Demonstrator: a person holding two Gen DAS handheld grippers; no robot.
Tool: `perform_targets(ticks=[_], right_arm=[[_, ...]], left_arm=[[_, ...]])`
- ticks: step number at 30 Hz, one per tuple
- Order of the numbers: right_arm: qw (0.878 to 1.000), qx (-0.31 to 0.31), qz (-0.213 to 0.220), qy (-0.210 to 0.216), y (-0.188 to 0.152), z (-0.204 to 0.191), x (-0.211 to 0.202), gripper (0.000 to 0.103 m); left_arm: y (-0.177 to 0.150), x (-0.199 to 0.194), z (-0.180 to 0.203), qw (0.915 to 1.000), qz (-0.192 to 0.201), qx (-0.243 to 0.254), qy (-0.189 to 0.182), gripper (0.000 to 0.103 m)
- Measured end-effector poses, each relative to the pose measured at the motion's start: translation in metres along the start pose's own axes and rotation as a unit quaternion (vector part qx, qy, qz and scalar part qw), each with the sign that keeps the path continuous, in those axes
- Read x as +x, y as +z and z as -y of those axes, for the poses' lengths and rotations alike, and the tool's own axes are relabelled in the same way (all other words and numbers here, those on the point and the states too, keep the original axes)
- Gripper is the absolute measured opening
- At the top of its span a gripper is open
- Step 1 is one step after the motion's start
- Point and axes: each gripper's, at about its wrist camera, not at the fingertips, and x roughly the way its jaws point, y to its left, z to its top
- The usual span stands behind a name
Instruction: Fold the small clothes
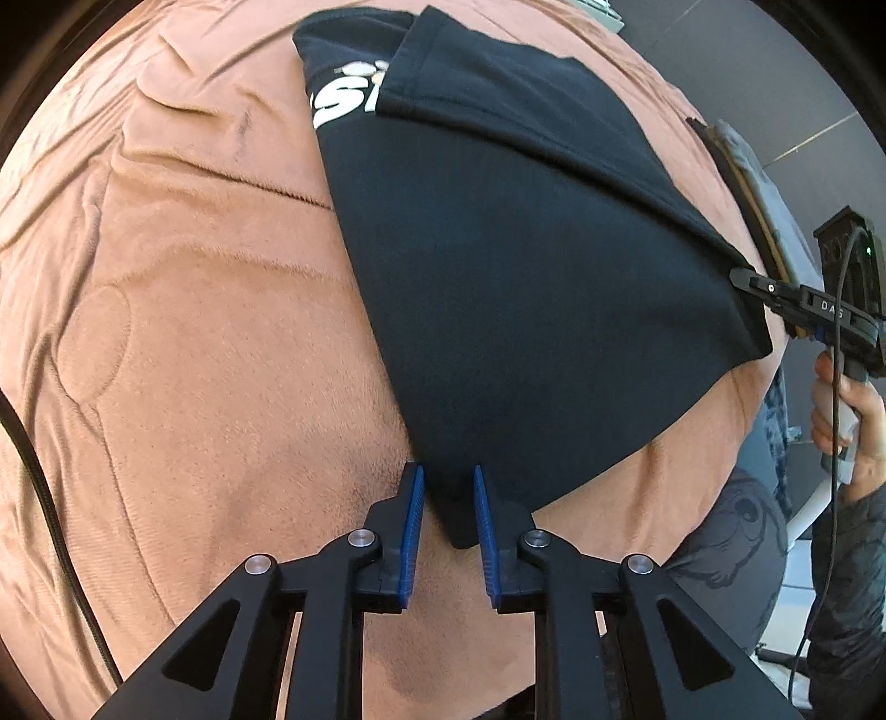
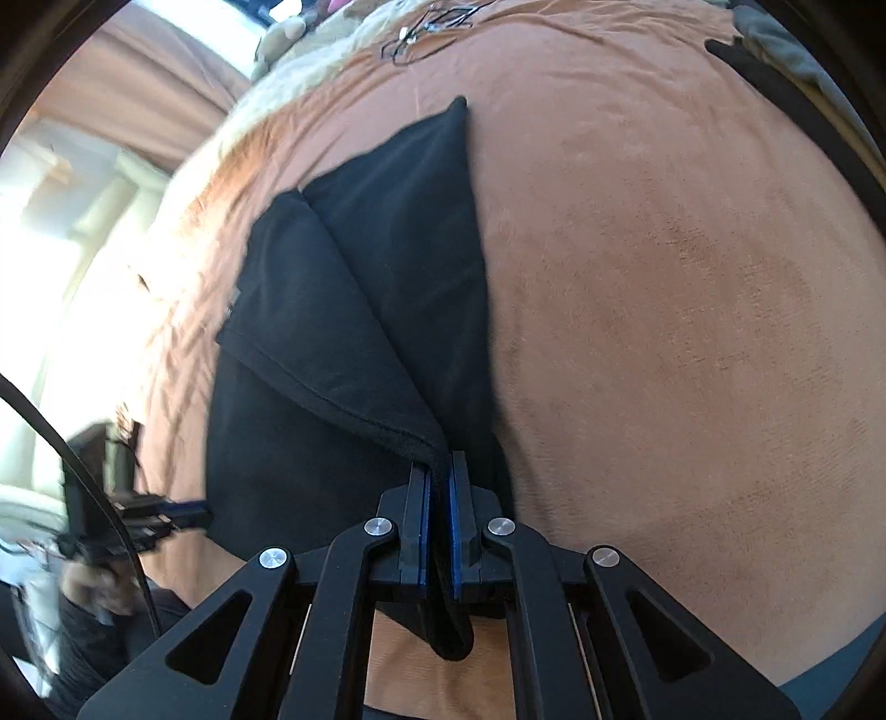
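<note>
A black T-shirt (image 1: 498, 249) with white lettering lies partly folded on a rust-brown blanket (image 1: 194, 332). One flap is laid diagonally over its body. My left gripper (image 1: 448, 476) points down at the shirt's near corner. Its blue pads stand apart, and the corner lies between them with no visible squeeze. My right gripper (image 2: 440, 462) is shut on the shirt (image 2: 360, 310) where the hemmed flap meets the side edge, and cloth hangs below the pads. The left wrist view shows the right gripper (image 1: 745, 277) pinching the shirt's right corner. The right wrist view shows the left gripper (image 2: 194, 507) at the shirt's lower left.
A black cable (image 1: 33, 443) runs along the left edge. A person's hand (image 1: 847, 410) holds the right gripper's handle. Grey printed clothing (image 1: 742, 531) lies at the blanket's right edge. Thin cords (image 2: 426, 33) sit on the far blanket (image 2: 664, 332).
</note>
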Motion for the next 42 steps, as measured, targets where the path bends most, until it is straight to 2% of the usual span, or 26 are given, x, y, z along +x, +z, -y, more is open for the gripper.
perform_targets(ticks=[4, 6, 7, 8, 10, 12, 13, 22, 27, 34, 37, 42], right_arm=[[0.995, -0.065, -0.006, -0.071, 0.003, -0.033, -0.006, 0.010], [0.990, -0.098, -0.004, -0.106, 0.004, -0.050, -0.010, 0.031], [0.987, -0.110, 0.000, -0.115, 0.004, -0.059, -0.010, 0.055], [0.985, -0.122, 0.004, -0.122, 0.004, -0.067, -0.011, 0.071], [0.981, -0.145, 0.012, -0.129, 0.004, -0.081, -0.011, 0.072], [0.977, -0.164, 0.005, -0.136, 0.004, -0.095, -0.002, 0.072], [0.975, -0.172, 0.002, -0.141, 0.007, -0.099, 0.004, 0.072], [0.956, -0.243, -0.026, -0.163, 0.023, -0.136, 0.066, 0.072], [0.951, -0.255, -0.030, -0.173, 0.044, -0.146, 0.098, 0.072], [0.957, -0.226, -0.017, -0.180, 0.076, -0.142, 0.117, 0.072], [0.964, -0.193, -0.008, -0.182, 0.094, -0.122, 0.117, 0.072], [0.969, -0.158, 0.008, -0.190, 0.107, -0.097, 0.112, 0.072]], left_arm=[[0.004, -0.007, 0.002, 1.0000, 0.008, -0.005, 0.001, 0.020], [0.010, -0.015, -0.001, 0.9998, 0.019, -0.005, 0.006, 0.020], [0.012, -0.017, -0.004, 0.9997, 0.024, -0.008, 0.002, 0.020], [0.015, -0.020, -0.007, 0.9995, 0.029, -0.013, -0.004, 0.021], [0.022, -0.024, -0.014, 0.9989, 0.041, -0.022, -0.008, 0.028], [0.029, -0.028, -0.020, 0.9980, 0.056, -0.031, -0.007, 0.046], [0.032, -0.027, -0.022, 0.9975, 0.061, -0.034, -0.006, 0.048], [0.070, -0.017, -0.047, 0.9949, 0.079, -0.061, -0.012, 0.049], [0.091, -0.010, -0.050, 0.9942, 0.085, -0.065, -0.012, 0.049], [0.113, -0.001, -0.048, 0.9946, 0.086, -0.058, -0.005, 0.049], [0.119, 0.002, -0.046, 0.9947, 0.089, -0.051, 0.003, 0.049], [0.121, 0.005, -0.049, 0.9944, 0.092, -0.051, 0.006, 0.049]])
